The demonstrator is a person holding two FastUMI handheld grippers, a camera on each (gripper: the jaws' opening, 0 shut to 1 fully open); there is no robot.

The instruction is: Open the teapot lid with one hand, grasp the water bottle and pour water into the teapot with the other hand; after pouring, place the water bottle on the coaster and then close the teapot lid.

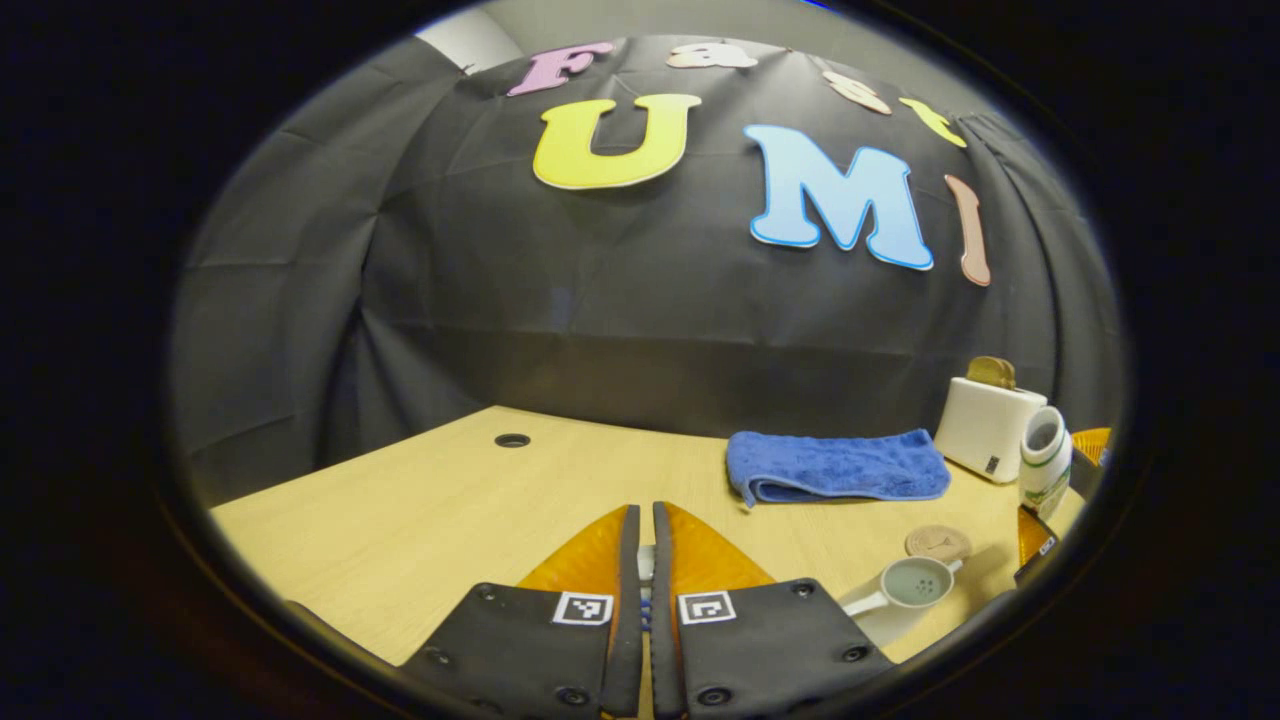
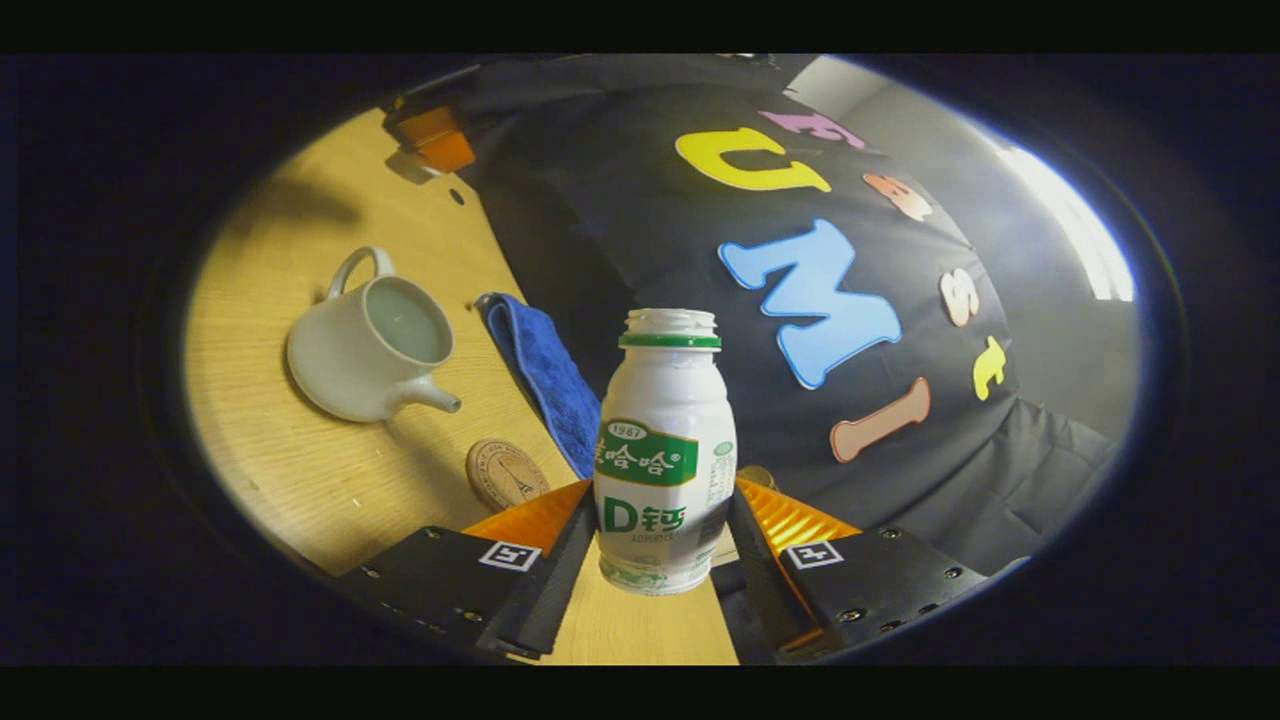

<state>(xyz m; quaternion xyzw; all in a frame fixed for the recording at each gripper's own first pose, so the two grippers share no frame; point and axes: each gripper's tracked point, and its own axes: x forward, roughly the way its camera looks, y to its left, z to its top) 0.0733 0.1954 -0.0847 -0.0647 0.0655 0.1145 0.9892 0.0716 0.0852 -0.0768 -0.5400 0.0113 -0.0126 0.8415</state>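
Observation:
The white teapot (image 2: 370, 350) stands on the table with its top open and liquid showing inside; the left gripper view has it at the lower right (image 1: 915, 585). My left gripper (image 1: 645, 510) is shut over the table, a pale sliver of the teapot lid pinched between its fingers; the right gripper view shows it far off (image 2: 435, 140). My right gripper (image 2: 665, 490) is shut on the uncapped white water bottle (image 2: 665, 450), held up in the air to the right of the teapot (image 1: 1045, 460). The round wooden coaster (image 2: 505, 473) lies beside the teapot's spout (image 1: 938, 543).
A folded blue towel (image 1: 835, 465) lies behind the coaster, near the cloth wall. A white box-shaped appliance (image 1: 985, 425) stands at the back right. A round cable hole (image 1: 512, 440) is in the tabletop at the far left.

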